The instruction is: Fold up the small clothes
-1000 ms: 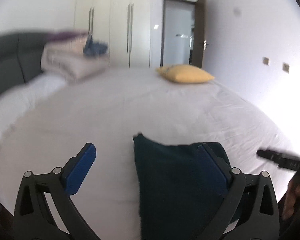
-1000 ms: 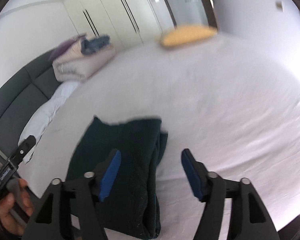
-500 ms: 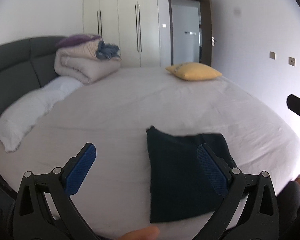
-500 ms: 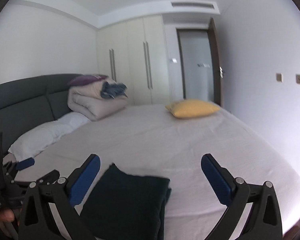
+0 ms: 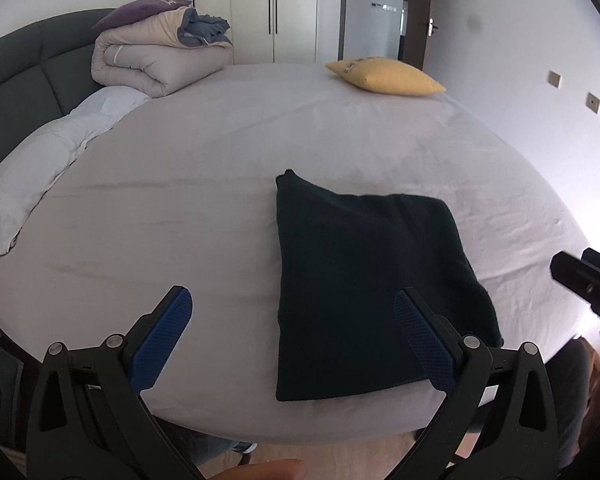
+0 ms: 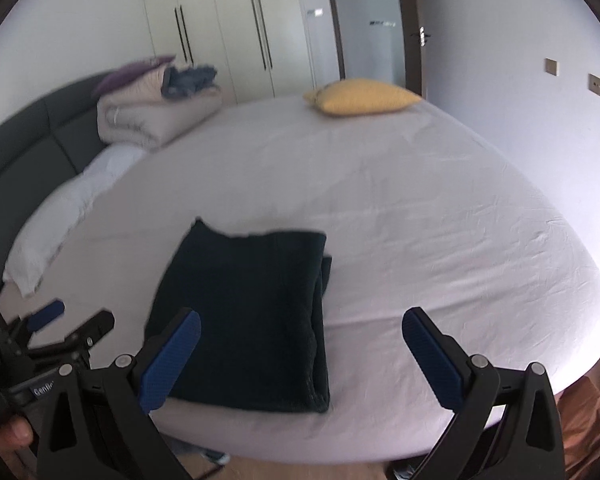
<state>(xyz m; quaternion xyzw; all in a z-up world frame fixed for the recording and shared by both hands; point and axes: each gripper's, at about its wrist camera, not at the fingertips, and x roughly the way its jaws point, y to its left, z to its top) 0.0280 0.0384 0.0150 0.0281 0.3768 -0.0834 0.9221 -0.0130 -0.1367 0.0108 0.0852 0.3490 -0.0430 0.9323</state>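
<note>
We judged the fold on this piece to be done, or very nearly so: the dark garment (image 5: 364, 280) lay as a compact rectangle near the front edge of the bed (image 5: 220, 168), with nothing gripping it. What remained, as far as we could see, was at most a tidy of its right side, where the stacked layers showed unevenly (in the right wrist view one lower layer stuck out slightly past the top one). No other small clothes waiting to be folded were in sight, so we could not tell whether more were left.

The left gripper (image 5: 292, 336) hovered over the bed's near edge with its jaws spread wide and nothing between them but the garment's near left corner lying below. The right gripper (image 6: 300, 348) had just been opening its jaws; they stood spread too, empty, with the garment's right edge beneath them.

The garment looked thick, a very dark green or navy knit, flat on top, with one far corner slightly peaked.
</note>
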